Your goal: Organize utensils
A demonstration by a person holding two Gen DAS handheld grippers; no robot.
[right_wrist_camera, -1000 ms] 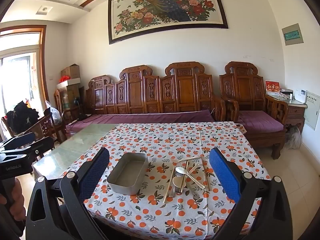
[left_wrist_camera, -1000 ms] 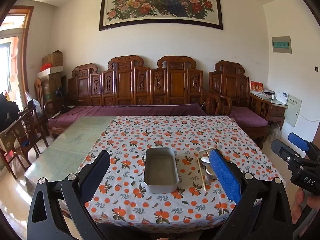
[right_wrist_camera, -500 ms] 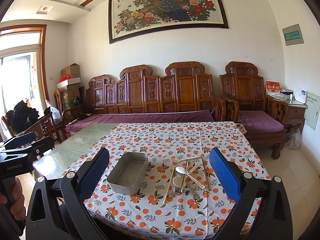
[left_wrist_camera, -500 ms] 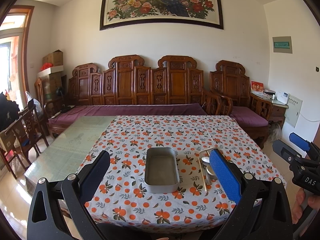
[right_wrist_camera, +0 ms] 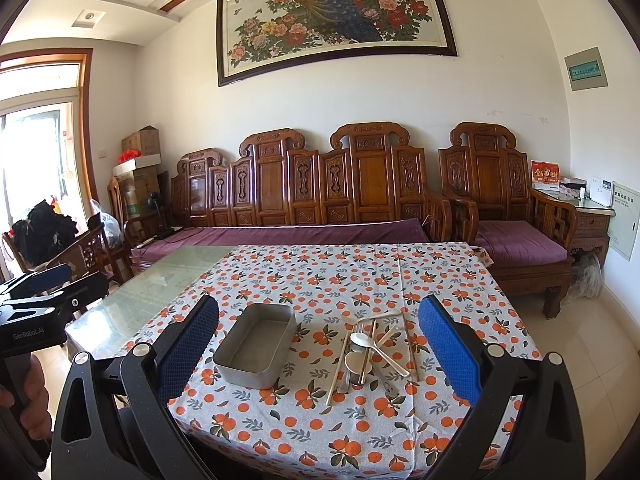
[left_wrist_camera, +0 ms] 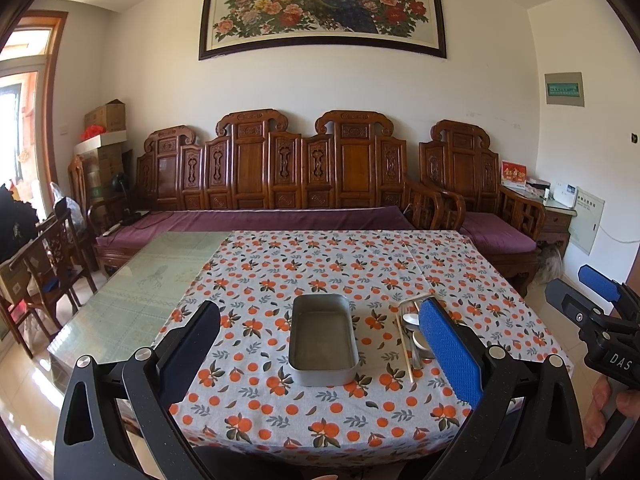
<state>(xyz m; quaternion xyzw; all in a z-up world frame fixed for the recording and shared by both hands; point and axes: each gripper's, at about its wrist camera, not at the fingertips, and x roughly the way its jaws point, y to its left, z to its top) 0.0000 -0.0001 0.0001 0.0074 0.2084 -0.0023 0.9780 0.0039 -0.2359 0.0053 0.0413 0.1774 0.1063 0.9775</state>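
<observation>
An empty grey metal tray (left_wrist_camera: 323, 340) (right_wrist_camera: 256, 350) sits on the orange-patterned tablecloth (left_wrist_camera: 320, 272) near the table's front. To its right lies a loose pile of utensils (right_wrist_camera: 372, 354) (left_wrist_camera: 412, 332): spoons, chopsticks and metal pieces, crossed over each other. My left gripper (left_wrist_camera: 320, 344) is open, held off the table's front edge with the tray between its blue pads. My right gripper (right_wrist_camera: 316, 356) is open too, in front of the tray and the pile, touching nothing. Each gripper shows at the edge of the other's view, held by a hand.
The table's left part is bare glass (left_wrist_camera: 148, 276). A carved wooden bench with purple cushions (left_wrist_camera: 256, 220) runs behind the table, an armchair (left_wrist_camera: 492, 216) to its right. Wooden chairs (left_wrist_camera: 48, 264) and stacked boxes (left_wrist_camera: 104, 136) stand at the left.
Both grippers have drifted very slightly; the tray and utensils lie as before.
</observation>
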